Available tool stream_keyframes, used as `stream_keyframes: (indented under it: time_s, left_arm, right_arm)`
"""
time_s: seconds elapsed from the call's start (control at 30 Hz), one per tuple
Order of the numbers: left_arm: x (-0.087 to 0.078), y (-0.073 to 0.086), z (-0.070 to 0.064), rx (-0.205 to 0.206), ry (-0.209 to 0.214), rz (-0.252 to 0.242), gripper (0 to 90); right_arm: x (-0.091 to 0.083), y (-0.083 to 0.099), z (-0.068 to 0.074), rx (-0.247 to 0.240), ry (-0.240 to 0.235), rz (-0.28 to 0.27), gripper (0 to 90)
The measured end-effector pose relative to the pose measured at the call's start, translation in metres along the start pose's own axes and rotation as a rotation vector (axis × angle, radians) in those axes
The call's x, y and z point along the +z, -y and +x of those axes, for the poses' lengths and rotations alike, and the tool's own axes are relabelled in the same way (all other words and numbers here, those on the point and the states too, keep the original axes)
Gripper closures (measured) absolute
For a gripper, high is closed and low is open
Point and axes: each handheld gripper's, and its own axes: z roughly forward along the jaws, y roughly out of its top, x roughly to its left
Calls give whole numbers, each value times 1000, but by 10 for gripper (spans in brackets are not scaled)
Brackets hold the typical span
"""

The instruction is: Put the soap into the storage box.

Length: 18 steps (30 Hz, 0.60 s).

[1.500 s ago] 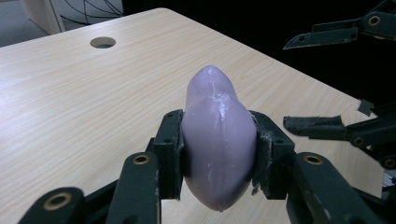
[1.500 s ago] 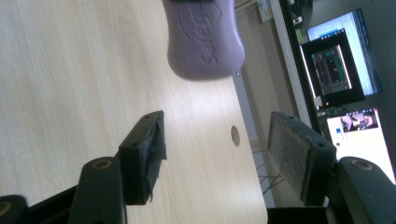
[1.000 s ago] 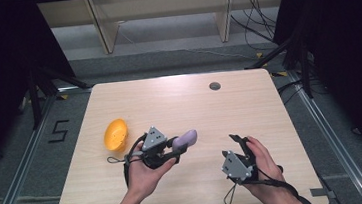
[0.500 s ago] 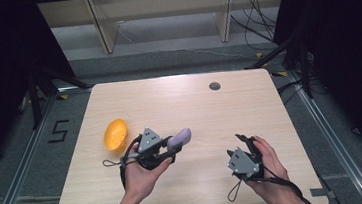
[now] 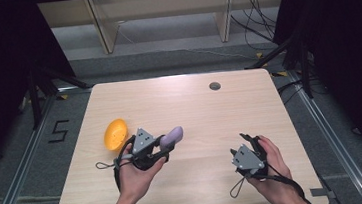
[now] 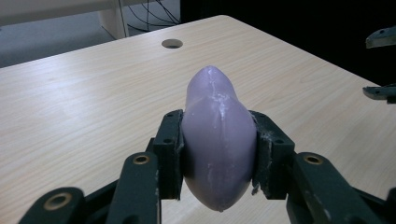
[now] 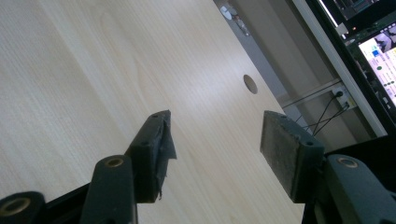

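Two grippers work over a pale wooden table [image 5: 189, 106], which has a round cable hole [image 5: 214, 85] near its far edge. On the floor left of the table, a marking reads "5" [image 5: 59, 131].

An orange bowl [image 5: 115, 134] lies tilted on the left part of the table, its inside facing the camera, just beside the left gripper.

Held in the person's left hand [image 5: 136, 174], the left gripper [image 5: 165, 144] is clenched on a purple, egg-shaped lump [image 6: 217, 135]. In the left gripper view the lump sits squarely between the two pads, pressed on both sides, with its tapered tip pointing past the jaws toward the cable hole and its rounded end hanging below them. White scuffs and a seam run along its top. In the high view the lump [image 5: 171, 136] pokes out to the right of the gripper, above the tabletop.

Well apart, at the near right of the table, the right hand [image 5: 270, 166] holds the right gripper [image 7: 215, 149]. Its jaws stand wide apart with nothing between them, bare wood showing in the gap. The left pad's covering is frayed and peeling at its edge.
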Motion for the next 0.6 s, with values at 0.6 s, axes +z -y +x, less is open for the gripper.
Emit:
stream_keyframes:
  time_s: [0.6]
  left_arm:
    - [-12,3,19,15,-64,-4,588]
  right_arm:
    - [3,9,-6,127,-19,12,444]
